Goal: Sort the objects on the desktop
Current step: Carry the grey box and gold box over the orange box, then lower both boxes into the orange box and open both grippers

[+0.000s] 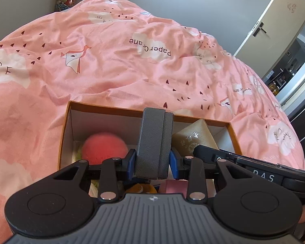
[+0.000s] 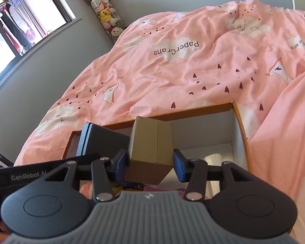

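An open orange-rimmed cardboard box (image 1: 65, 122) with white inner walls sits on the pink bed; it also shows in the right wrist view (image 2: 241, 122). My left gripper (image 1: 152, 160) is shut on a grey textured case (image 1: 154, 142) and holds it upright over the box. My right gripper (image 2: 150, 162) is shut on a tan cardboard box (image 2: 150, 142) and holds it over the orange box. The tan box also shows in the left wrist view (image 1: 195, 137), and the grey case in the right wrist view (image 2: 103, 140). A pink fuzzy ball (image 1: 104, 149) lies inside.
A pink duvet (image 1: 132, 71) with crane prints surrounds the box. Inside lie a white item (image 2: 213, 158) and small coloured things under the grippers. Plush toys (image 2: 105, 14) stand at the wall. A door (image 1: 274, 20) is at the right.
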### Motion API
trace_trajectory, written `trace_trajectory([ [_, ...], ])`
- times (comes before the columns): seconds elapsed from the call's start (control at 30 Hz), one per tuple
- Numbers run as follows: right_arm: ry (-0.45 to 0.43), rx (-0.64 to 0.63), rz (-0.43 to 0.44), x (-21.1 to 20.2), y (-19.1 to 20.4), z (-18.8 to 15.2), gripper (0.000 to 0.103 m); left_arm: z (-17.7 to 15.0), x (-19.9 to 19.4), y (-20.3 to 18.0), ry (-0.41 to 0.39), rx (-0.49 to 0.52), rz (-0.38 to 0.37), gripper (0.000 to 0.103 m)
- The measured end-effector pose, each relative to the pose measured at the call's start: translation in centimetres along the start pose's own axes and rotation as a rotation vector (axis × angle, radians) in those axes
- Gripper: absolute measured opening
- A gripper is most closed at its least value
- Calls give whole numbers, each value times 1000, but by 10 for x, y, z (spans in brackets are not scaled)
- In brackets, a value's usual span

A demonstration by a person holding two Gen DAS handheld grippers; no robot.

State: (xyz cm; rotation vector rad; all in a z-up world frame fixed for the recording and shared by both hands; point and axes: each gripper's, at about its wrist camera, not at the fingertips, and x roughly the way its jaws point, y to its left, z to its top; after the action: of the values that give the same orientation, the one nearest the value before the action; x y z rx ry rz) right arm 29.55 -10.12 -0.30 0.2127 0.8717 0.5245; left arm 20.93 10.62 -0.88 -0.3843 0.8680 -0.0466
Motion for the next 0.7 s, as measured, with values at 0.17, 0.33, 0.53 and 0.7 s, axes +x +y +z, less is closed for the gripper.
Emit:
trace_trajectory([
  [0.17, 6, -16, -30, 17, -2, -5, 51, -6, 14, -2, -14, 29, 24, 39],
  [0.33, 9, -26, -57, 28, -1, -7, 51, -12, 27, -5, -25, 69, 90, 37],
  [0.53, 10, -90, -121, 44, 9, -13, 51, -8, 34, -4, 6, 67, 159, 37],
  [0.7, 59, -64, -123, 58, 6, -15, 51, -12, 43, 3, 11, 63, 183, 37],
])
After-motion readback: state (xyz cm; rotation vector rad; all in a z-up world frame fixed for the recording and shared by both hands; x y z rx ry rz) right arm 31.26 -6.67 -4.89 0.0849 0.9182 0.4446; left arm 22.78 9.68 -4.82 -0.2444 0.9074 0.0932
